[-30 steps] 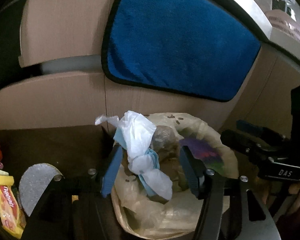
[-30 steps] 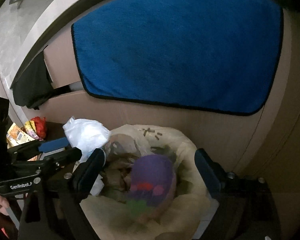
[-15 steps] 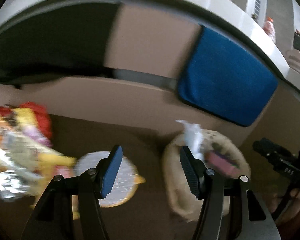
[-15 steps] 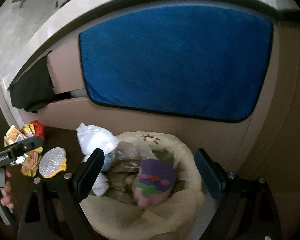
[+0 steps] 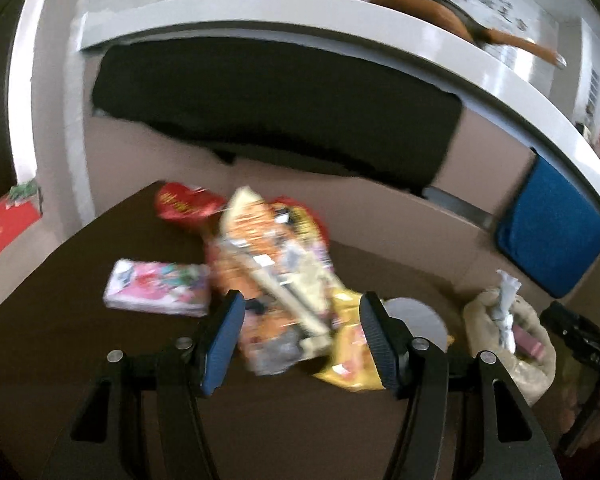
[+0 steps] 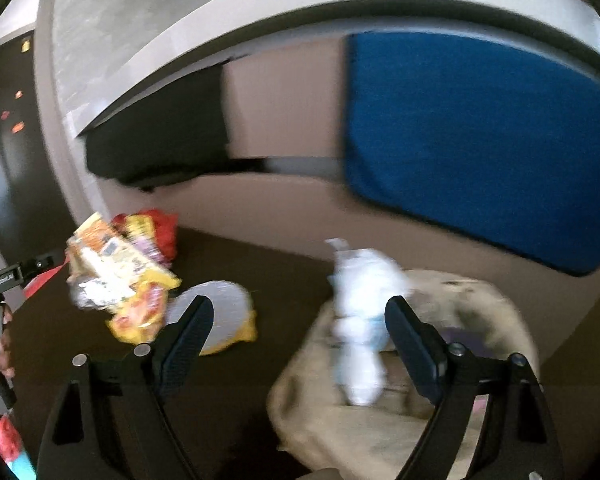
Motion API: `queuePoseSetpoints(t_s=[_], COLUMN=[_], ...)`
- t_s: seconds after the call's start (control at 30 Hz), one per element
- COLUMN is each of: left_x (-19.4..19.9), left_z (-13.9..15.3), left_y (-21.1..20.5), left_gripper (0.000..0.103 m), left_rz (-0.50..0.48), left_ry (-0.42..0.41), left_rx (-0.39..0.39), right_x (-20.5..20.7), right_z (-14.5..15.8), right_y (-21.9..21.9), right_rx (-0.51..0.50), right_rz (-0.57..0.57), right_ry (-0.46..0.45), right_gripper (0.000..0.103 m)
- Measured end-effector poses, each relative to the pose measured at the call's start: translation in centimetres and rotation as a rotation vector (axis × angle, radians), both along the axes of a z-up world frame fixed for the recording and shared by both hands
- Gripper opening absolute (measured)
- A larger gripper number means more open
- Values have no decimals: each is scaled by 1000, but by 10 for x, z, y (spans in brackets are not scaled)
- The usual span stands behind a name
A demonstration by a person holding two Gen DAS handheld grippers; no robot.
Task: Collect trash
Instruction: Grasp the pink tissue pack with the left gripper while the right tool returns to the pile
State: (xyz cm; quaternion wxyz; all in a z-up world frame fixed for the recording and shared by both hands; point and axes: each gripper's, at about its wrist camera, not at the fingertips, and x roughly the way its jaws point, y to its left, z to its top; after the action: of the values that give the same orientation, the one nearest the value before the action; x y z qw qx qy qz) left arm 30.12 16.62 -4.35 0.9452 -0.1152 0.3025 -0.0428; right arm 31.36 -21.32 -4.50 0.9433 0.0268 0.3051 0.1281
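A heap of snack wrappers (image 5: pixel 276 280), orange, yellow and silver, lies on the dark brown table (image 5: pixel 80 320). My left gripper (image 5: pixel 300 340) hovers open just in front of it, with the near end of the heap showing between the fingers and no pad touching it. The beige trash bag (image 6: pixel 420 412) sits to the right, a crumpled white tissue (image 6: pixel 360 300) sticking out of its top. My right gripper (image 6: pixel 300 340) is open over the bag's left edge and holds nothing. The same bag (image 5: pixel 508 356) shows at the right of the left wrist view.
A pink tissue pack (image 5: pixel 156 292) and a red wrapper (image 5: pixel 184 202) lie left of the heap. A silver disc (image 5: pixel 416 316) rests between heap and bag. Behind stand a cabinet front with a blue towel (image 6: pixel 480 152) and a black cloth (image 5: pixel 276 120).
My left gripper swung left from over the trash bag to the wrapper heap. My right gripper drifted left too, so the bag now sits lower right in its view. Both stayed open.
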Motion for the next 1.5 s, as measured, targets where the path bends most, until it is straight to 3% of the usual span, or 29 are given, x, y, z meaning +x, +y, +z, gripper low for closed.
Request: queuePoseSetpoints(t_s=[0.13, 0.37, 0.5, 0.63, 0.7, 0.8, 0.93, 1.03, 1.13, 1.2, 1.4, 1.5], left_x=[-6, 18, 66, 117, 139, 150, 138, 115, 87, 72, 70, 86], left_z=[-12, -29, -41, -62, -75, -87, -95, -92, -90, -90, -97, -100], left_y=[41, 83, 115, 141, 160, 180, 183, 166, 133, 112, 68, 65], left_gripper=[60, 60, 60, 60, 60, 60, 60, 60, 60, 60, 60, 60], left_rz=[-43, -63, -75, -103, -101, -57, -125, -220, -329, -348, -300, -251], left_ry=[12, 11, 90, 181, 234, 265, 281, 282, 273, 255, 238, 258], left_rx=[-54, -21, -80, -89, -145, -194, -222, -177, -41, 58, 241, 251], right_x=[6, 14, 18, 20, 19, 19, 23, 29, 34, 34, 26, 18], right_z=[-10, -24, -31, -37, -38, -41, -47, -52, -57, -58, -58, -56], right_y=[34, 88, 102, 111, 111, 109, 107, 106, 107, 109, 115, 115], right_rx=[-11, -91, -104, -119, -126, -122, -115, -89, -41, -22, -30, -63], right_rz=[60, 156, 190, 191, 187, 187, 177, 175, 187, 194, 208, 205], right_ry=[33, 90, 123, 132, 135, 148, 166, 190, 220, 225, 220, 202], right_gripper=[84, 85, 85, 85, 85, 85, 85, 85, 85, 85, 85, 85])
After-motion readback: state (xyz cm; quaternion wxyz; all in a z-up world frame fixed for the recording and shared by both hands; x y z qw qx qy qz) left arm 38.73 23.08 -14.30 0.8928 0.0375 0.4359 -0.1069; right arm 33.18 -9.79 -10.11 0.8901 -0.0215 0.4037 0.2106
